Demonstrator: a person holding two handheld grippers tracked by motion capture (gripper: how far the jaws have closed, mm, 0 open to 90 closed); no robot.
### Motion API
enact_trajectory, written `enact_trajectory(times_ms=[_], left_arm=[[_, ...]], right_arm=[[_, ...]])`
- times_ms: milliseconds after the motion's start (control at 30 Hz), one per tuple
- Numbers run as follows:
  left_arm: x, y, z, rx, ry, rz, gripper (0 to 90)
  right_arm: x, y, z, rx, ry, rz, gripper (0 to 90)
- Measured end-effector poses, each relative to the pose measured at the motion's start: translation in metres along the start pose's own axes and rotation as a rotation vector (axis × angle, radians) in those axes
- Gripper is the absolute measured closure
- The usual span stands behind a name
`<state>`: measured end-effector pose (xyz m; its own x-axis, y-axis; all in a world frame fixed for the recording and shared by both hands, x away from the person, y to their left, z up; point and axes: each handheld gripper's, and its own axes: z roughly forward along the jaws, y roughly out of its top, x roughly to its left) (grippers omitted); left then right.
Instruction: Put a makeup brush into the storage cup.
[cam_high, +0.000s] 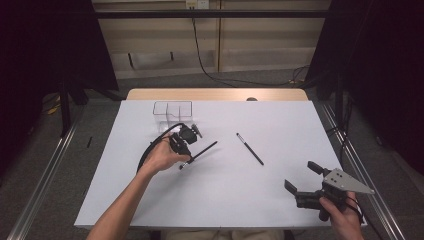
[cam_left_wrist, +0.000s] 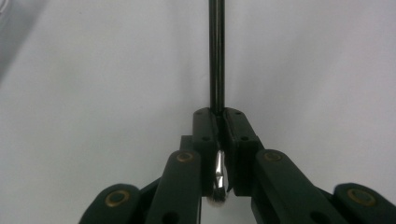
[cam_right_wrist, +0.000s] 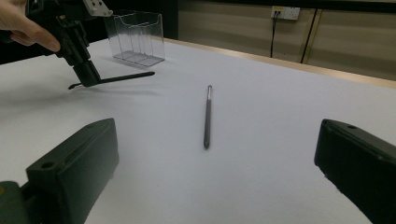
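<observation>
The held pen (cam_high: 202, 150) sits left of the table's centre, pinched at its near-left end by the left gripper (cam_high: 186, 159) — in the left gripper view the jaws are pressed together on the shaft (cam_left_wrist: 216, 56), with the silvery clip end (cam_left_wrist: 219, 179) tucked behind the pads and the long black barrel running straight out ahead of them. Its long axis slants from near-left to far-right, and in the right gripper view it looks close to level, just above or barely on the sheet (cam_right_wrist: 116, 78); which of the two I cannot tell. The clear holder (cam_high: 172, 110) stands just beyond the left hand (cam_high: 161, 159), on the far side and a little left, so the likely drop calls for swinging the free tip up and over the holder's rim — the barrel is long against those narrow compartments, and a tilt may catch a wall. A second pen (cam_high: 249, 148) lies loose right of centre, slanting from far-left to near-right, well apart from the first. The right gripper (cam_high: 299, 178) rests at the near-right corner, jaws spread wide and holding nothing, and is the nearer one to that loose pen, which lies ahead of its jaws (cam_right_wrist: 207, 116). Bare table (cam_high: 220, 200) surrounds both pens, with the right edge close beside the right hand (cam_high: 345, 212).
</observation>
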<state>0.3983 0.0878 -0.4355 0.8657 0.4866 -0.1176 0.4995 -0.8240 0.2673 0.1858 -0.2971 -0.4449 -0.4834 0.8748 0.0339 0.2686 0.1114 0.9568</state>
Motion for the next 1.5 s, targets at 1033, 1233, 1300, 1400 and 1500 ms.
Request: enact_trajectory(times_ms=[1033,1233,1300,1400,1500], left_arm=[[0.001,-0.044,-0.037,-0.459,-0.009,-0.066,84.2],[0.003,-0.050,-0.041,-0.528,-0.004,-0.073,84.2],[0.001,-0.055,-0.042,-0.568,0.002,-0.061,84.2],[0.002,-0.060,-0.043,-0.618,0.010,-0.067,84.2],[0.003,-0.062,-0.045,-0.662,0.007,-0.069,84.2]], right_arm=[[-0.001,0.000,-0.001,-0.005,-0.005,0.005,0.0],[-0.001,0.000,-0.001,-0.006,-0.004,0.004,0.0],[-0.001,0.000,-0.001,-0.006,-0.004,0.004,0.0],[0.000,0.001,-0.001,-0.007,-0.002,0.004,0.0],[0.000,0.001,0.000,-0.006,0.000,0.003,0.0]])
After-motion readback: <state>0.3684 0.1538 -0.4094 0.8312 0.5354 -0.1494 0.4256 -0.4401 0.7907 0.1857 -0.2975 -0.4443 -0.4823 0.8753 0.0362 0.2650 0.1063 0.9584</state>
